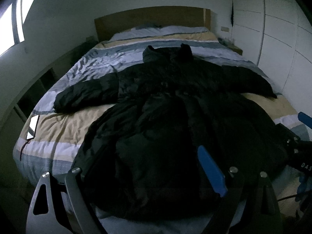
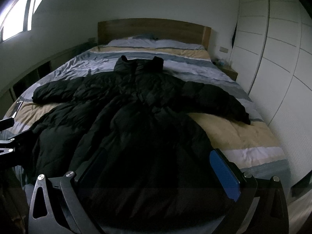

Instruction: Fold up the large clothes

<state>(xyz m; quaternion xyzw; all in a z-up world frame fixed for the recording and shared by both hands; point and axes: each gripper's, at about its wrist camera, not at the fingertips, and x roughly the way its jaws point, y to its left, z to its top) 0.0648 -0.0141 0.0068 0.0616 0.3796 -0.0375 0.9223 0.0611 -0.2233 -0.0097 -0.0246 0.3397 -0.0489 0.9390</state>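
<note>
Wide bed w/ striped blue, white & tan quilt (image 1: 64, 126), wooden headboard (image 1: 152, 19) at far end. Flat white-faced phone-like slab (image 1: 33, 126) on quilt's left edge. White panelled wardrobe doors (image 2: 282, 44) right; bright window (image 2: 17, 19) upper left.

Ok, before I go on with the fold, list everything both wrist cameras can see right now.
coat: one, black, puffy, spread flat on the bed, collar toward the headboard, sleeves out to both sides
duvet: one, blue, white and tan stripes, covering the bed
headboard: one, brown wood, far end
pillow: at least one, pale, by the headboard
phone-like flat object: one, glossy, bed's near left corner
bedside shelf: one, wood, right of bed
wardrobe: white panels, right wall
window: bright, upper left
left gripper: blue-padded fingers open over the hem
right gripper: open over the hem
</note>
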